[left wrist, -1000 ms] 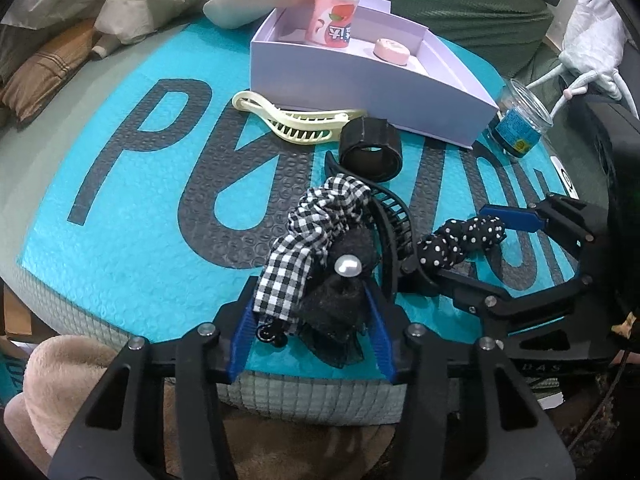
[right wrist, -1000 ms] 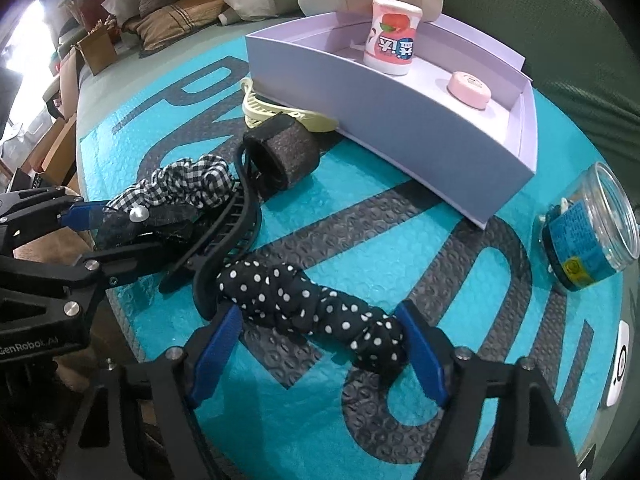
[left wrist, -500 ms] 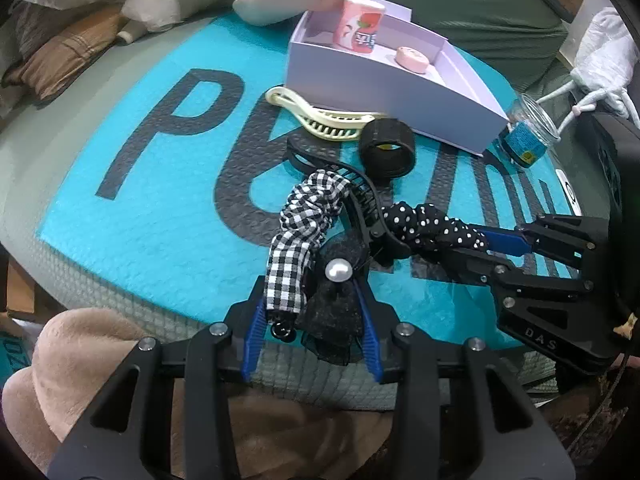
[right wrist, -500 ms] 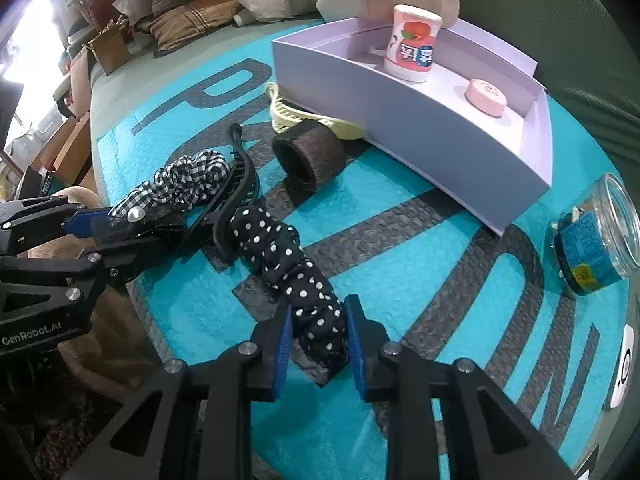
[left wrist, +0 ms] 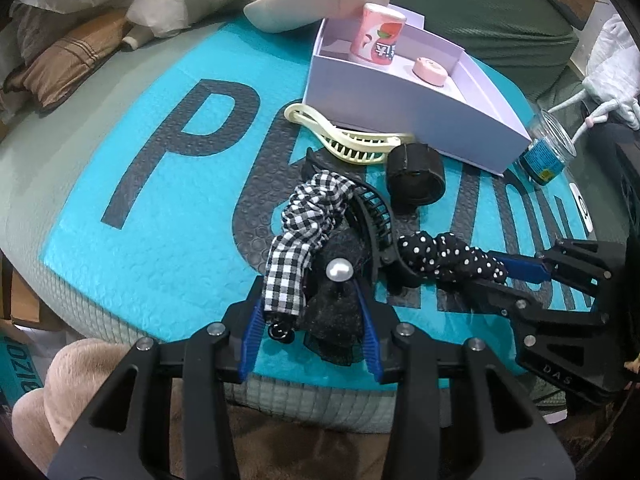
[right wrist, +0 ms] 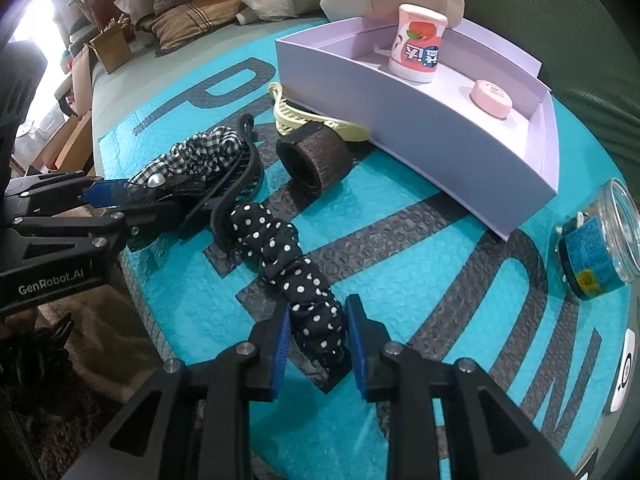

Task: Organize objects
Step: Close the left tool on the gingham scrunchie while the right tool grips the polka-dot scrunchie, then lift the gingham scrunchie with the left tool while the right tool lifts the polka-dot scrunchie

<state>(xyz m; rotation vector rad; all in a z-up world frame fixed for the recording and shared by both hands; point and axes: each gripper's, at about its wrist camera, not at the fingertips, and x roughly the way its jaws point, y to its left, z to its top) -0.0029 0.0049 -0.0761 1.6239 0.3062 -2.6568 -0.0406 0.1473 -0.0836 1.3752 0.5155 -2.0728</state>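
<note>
My left gripper is shut on a black lace scrunchie with a pearl and on the end of a black-and-white checked scrunchie, at the near edge of the teal mat. A black claw clip lies tangled between them. My right gripper is shut on the near end of a black polka-dot scrunchie; its far end touches the claw clip. A black band and a cream hair clip lie before the lavender box.
Inside the box stand a pink bottle and a small pink round case. A glass jar lies on its side at the right. Pillows and crumpled cloth pile up behind the mat; a beige hat sits by the box.
My right gripper closed onto the polka-dot scrunchie, which now lies lengthwise between its fingers. My left gripper tightened on the lace and checked scrunchies. Both views have drawn back from the box.
</note>
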